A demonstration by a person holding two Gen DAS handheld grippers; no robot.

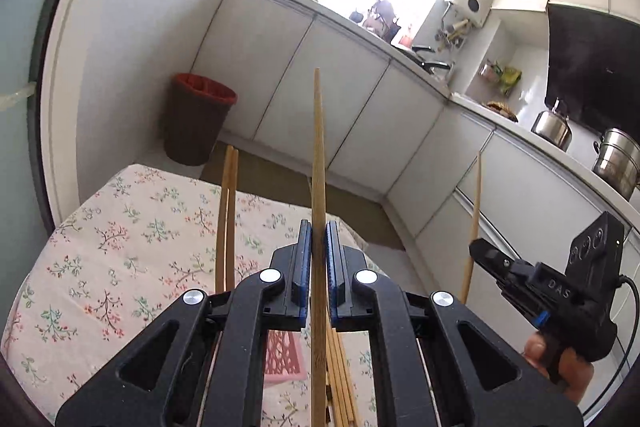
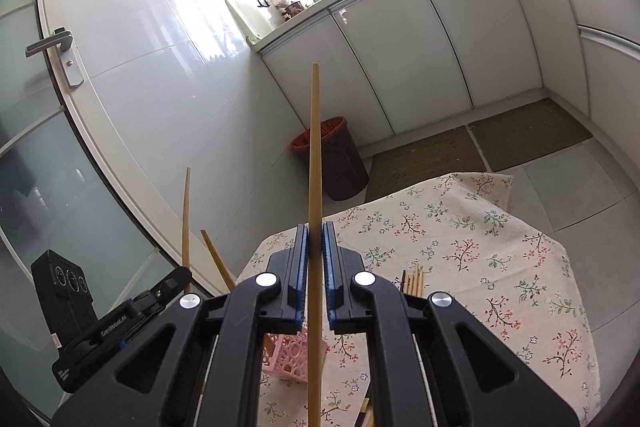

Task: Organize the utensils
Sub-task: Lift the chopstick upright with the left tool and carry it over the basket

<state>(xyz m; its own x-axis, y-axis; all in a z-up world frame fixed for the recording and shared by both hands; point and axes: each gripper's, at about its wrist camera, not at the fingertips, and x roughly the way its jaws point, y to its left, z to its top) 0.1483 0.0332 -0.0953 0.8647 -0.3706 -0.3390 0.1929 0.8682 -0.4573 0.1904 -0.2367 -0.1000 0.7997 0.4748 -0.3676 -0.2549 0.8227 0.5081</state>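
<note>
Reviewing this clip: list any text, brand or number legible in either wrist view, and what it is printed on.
"DAS": raised letters on the body of the right claw, seen from the left wrist view.
White lettering on the body of the left claw, seen from the right wrist view: too blurred to read.
No other text is legible; none shows on either chopstick.

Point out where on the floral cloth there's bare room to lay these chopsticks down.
Free: the wide stretch of floral tablecloth right of the right gripper, out to the cloth's far edge. Crowded: around the pink basket and the loose chopsticks close under both grippers, where the left gripper also works.
</note>
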